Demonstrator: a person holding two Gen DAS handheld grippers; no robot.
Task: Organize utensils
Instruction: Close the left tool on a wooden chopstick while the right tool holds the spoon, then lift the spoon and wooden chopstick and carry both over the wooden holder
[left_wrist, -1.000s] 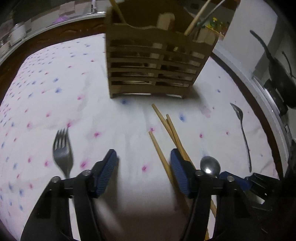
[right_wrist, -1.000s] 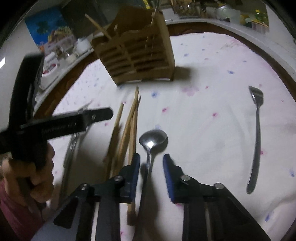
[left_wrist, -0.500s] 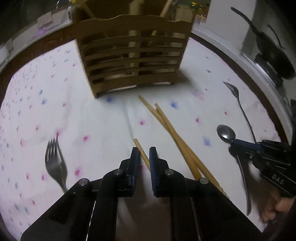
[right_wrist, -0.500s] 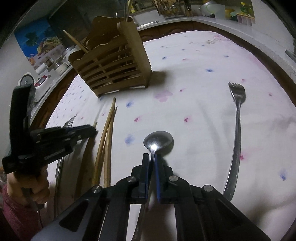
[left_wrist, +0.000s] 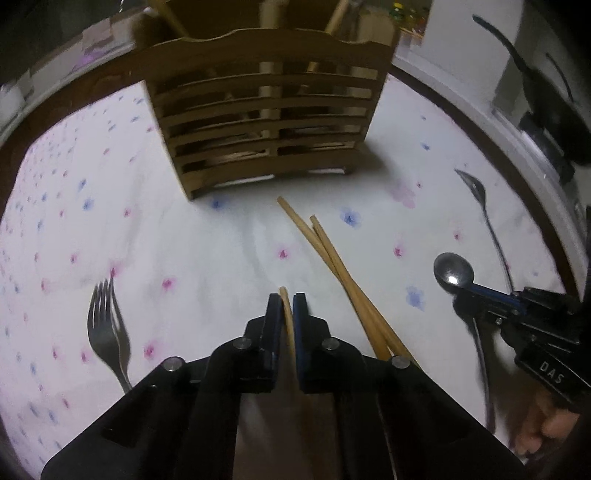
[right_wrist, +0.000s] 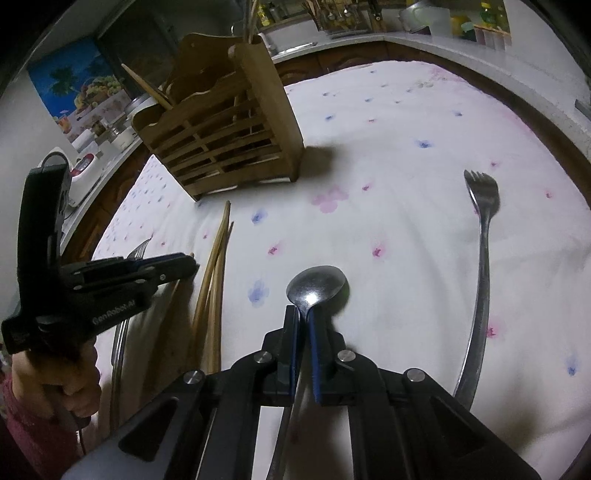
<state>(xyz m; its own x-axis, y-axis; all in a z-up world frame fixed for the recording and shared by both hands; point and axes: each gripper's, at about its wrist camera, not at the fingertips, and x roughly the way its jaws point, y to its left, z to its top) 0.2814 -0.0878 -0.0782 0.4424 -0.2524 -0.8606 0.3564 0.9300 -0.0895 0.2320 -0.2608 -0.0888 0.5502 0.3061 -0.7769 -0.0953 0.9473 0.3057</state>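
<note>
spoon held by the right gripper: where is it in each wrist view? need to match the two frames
Left wrist view: spoon at the right edge, bowl poking out of the right gripper, which is shut on it.
Right wrist view: spoon at bottom centre, bowl just past the fingers.
Shared landmark: the wooden utensil holder, top centre in the left view, upper left in the right view.

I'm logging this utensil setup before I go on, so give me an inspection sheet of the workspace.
Surface: white floral cloth.
Job's things: wooden caddy holding utensils; two loose chopsticks; fork on the left; fork on the right.
Clutter: nothing seen on the cloth.
Grippers: left tongs shut on single chopstick; right tongs shut on spoon.
Cables: nothing seen.
Surroundings: pan, poster, counter items.
</note>
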